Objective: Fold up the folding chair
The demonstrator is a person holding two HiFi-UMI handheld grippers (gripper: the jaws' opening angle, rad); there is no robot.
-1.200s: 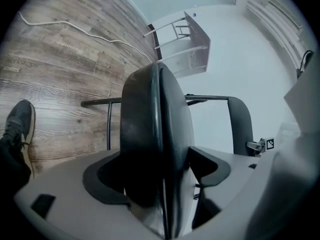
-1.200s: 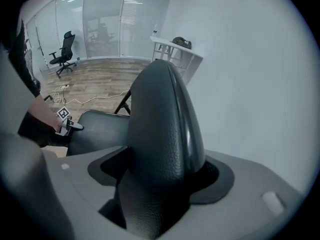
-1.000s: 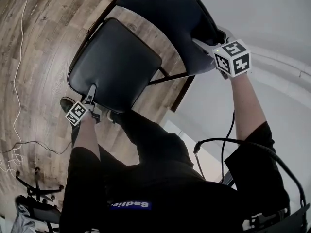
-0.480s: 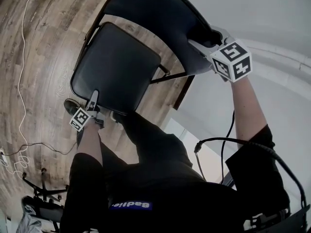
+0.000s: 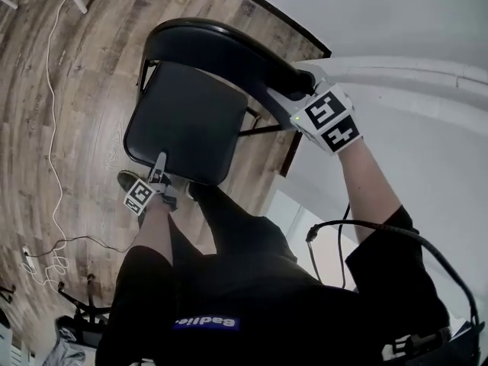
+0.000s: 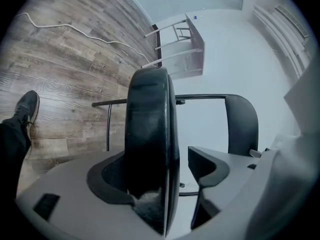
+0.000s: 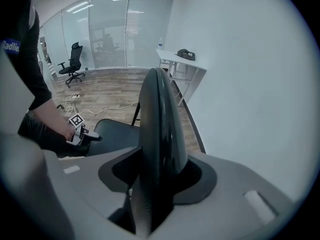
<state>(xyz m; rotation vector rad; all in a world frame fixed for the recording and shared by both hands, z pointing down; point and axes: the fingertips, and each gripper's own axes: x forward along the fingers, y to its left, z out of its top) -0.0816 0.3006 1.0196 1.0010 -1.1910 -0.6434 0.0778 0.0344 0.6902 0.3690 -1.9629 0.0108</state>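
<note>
The black folding chair stands on the wood floor, its seat (image 5: 179,120) tipped up toward the backrest (image 5: 221,48). My left gripper (image 5: 158,166) is at the seat's front edge. In the left gripper view the seat (image 6: 147,134) lies between the jaws of the left gripper (image 6: 165,169), against the left one, with a gap to the right one. My right gripper (image 5: 299,97) is on the backrest's top edge. Its jaws have just been closing, and the right gripper (image 7: 157,176) has both of them on the backrest (image 7: 157,114).
A white cable (image 5: 53,90) runs over the floor left of the chair. A white desk (image 7: 182,61) stands against the wall beyond it, and an office chair (image 7: 72,59) further back. The person's shoe (image 5: 133,181) is near the seat's front.
Both grippers have risen. The seat's front edge has come up with the left gripper, so the seat stands steeper and closer to the backrest. The whole chair sits lower in the head view.
</note>
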